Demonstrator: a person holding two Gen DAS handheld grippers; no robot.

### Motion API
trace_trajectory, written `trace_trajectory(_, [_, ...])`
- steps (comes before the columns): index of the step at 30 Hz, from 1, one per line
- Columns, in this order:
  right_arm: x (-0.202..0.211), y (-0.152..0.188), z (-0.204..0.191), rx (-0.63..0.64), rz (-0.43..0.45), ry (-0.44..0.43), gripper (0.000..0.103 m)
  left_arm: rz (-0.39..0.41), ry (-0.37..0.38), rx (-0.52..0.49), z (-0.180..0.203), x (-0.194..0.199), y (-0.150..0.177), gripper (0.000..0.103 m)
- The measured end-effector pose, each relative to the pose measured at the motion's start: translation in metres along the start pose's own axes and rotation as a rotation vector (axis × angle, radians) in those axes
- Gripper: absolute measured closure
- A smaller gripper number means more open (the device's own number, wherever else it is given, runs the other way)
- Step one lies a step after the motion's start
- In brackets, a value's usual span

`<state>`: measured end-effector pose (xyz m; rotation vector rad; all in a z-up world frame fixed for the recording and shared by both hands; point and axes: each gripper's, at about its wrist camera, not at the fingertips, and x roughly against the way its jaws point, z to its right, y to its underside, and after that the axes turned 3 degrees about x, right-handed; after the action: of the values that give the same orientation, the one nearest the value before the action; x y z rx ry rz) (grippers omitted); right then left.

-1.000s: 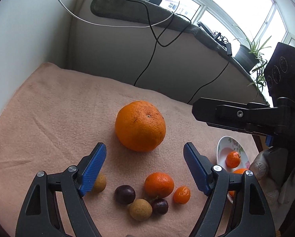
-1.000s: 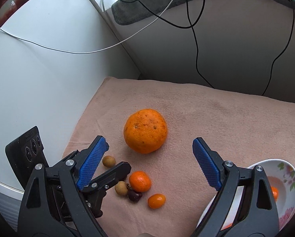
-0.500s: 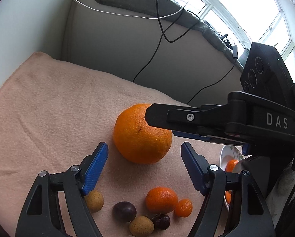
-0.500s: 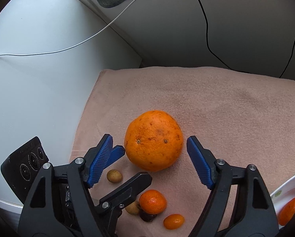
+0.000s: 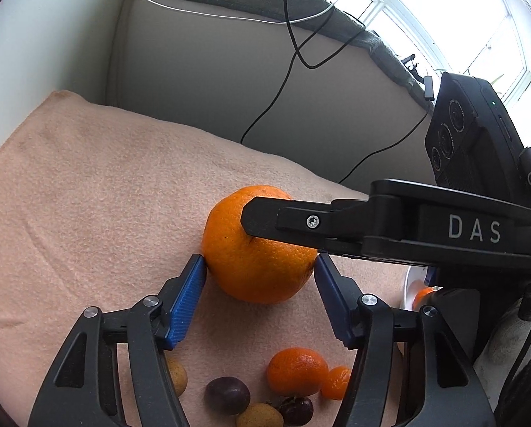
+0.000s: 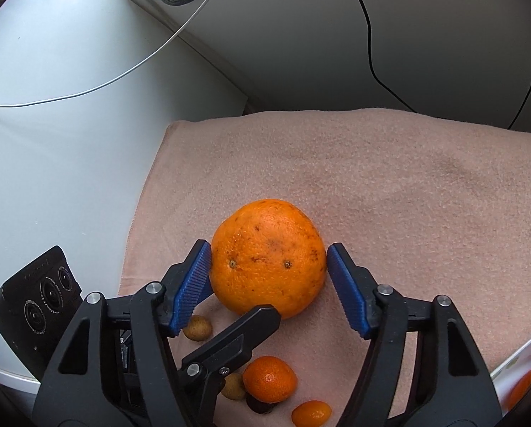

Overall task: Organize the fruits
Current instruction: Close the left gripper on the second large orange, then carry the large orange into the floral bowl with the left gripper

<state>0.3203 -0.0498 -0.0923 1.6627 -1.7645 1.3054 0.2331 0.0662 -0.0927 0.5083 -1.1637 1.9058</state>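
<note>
Orange (image 5: 255, 259) on cloth (image 5: 87, 213), dead centre between left gripper (image 5: 260, 270) pads; jaws just closing, half-wide, pads at rind, contact unclear. Right gripper's finger across orange top.

Right wrist: right gripper (image 6: 269, 267) also straddles orange (image 6: 267, 256), jaws just closing, pads at its flanks, squeeze not evident. Both equally near; small fruits (image 6: 269, 379) nearer camera; bowl (image 6: 514, 359) at right edge.

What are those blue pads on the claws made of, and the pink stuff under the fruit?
The blue pads look like ribbed rubber or soft plastic, matte, with fine grooves; which one is unclear. The pink cover looks like fleece or towelling: a fuzzy, nubbly surface with soft creases. The big orange has glossy, pitted peel.
</note>
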Motion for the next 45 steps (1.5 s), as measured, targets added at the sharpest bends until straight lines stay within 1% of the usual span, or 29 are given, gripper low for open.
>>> trace_trajectory(12, [0.017,0.008,-0.003,0.019,0.019,0.018,0.034,0.015,-0.008,-0.020,0.009,0.005,0.005,0.042])
trace_trajectory(19, [0.033,0.015,-0.008,0.039,0.049,0.028,0.034,0.038,-0.003,-0.043,0.022,0.014,0.009,0.042])
trace_trajectory(31, [0.074,0.032,-0.003,0.049,0.091,0.038,0.034,0.062,0.021,-0.095,0.058,0.023,0.017,0.042])
trace_trajectory(45, [0.120,0.063,0.022,0.041,0.127,0.077,0.034,0.040,0.085,-0.163,0.106,0.021,0.037,0.042])
